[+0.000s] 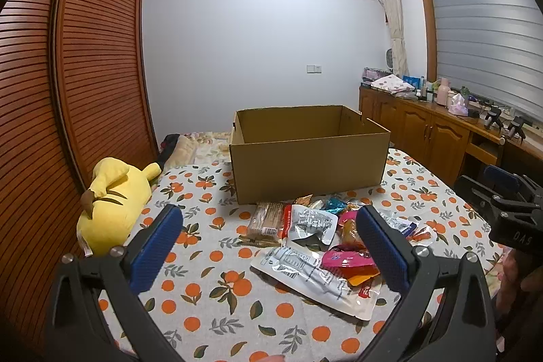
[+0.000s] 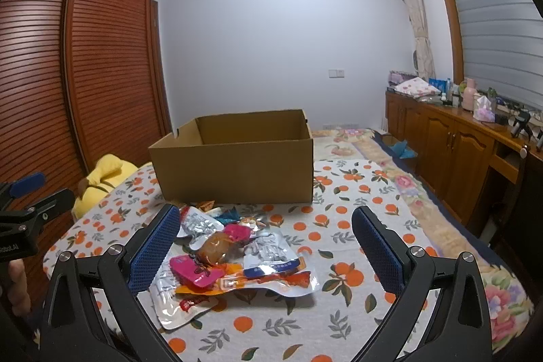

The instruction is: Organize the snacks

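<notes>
The left tool (image 1: 268,243), with ribbed blue pads, and the right tool (image 2: 266,241) both gape wide, empty, over crinkly foil snack packets (image 2: 237,256) on the orange-print bedspread (image 2: 342,246); the open brown cardboard box (image 2: 237,165) stands at twelve o'clock.

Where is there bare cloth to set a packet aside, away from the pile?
Free: the cloth right of the snack pile, out toward the floral quilt, and the strip between the pile and the yellow plush. Crowded: the gap between the pile and the cardboard box. Both the left gripper and right gripper are open.
</notes>
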The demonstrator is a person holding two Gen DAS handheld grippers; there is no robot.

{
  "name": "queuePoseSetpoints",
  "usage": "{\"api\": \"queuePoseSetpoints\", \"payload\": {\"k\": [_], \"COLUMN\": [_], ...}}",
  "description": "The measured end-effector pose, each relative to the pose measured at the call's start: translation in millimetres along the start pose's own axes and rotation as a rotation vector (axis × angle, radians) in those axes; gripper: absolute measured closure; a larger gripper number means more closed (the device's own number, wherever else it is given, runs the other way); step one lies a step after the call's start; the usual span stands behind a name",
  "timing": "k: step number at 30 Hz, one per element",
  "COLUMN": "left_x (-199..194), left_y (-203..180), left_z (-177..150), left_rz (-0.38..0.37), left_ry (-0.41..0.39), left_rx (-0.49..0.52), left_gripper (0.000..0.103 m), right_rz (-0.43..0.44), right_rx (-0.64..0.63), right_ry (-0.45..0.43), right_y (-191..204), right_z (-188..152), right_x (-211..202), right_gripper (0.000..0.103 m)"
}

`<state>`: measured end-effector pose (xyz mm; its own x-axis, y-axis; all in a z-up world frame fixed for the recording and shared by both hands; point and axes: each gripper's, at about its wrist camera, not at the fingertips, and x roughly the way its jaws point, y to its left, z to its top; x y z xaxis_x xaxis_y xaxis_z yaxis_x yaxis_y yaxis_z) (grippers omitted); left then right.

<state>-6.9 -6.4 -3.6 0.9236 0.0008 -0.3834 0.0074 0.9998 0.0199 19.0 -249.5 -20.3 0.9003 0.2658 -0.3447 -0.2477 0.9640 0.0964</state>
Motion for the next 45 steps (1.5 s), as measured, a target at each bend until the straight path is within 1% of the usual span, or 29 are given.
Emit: {"api": "queuePoseSetpoints", "payload": {"k": [23, 45], "left_x": [-4.9, -5.6], "left_y": [5.2, 5.4], "left_z": [3.5, 5.9], "left_rz": [0.008, -0.001], "left_ry": [-0.013, -0.012], "left_rx": [-0.017, -0.015], "left_gripper": [0.000, 0.000], "right_rz": [-0.004, -0.001], "right_rx": [-0.003, -0.010], "right_ry": [-0.002, -0.004], "right_y": [-3.0, -1.5], "right_z": [-0.3, 1.3], "right_x": [-2.0, -5.2], "right_gripper": [0.000, 0.000]}}
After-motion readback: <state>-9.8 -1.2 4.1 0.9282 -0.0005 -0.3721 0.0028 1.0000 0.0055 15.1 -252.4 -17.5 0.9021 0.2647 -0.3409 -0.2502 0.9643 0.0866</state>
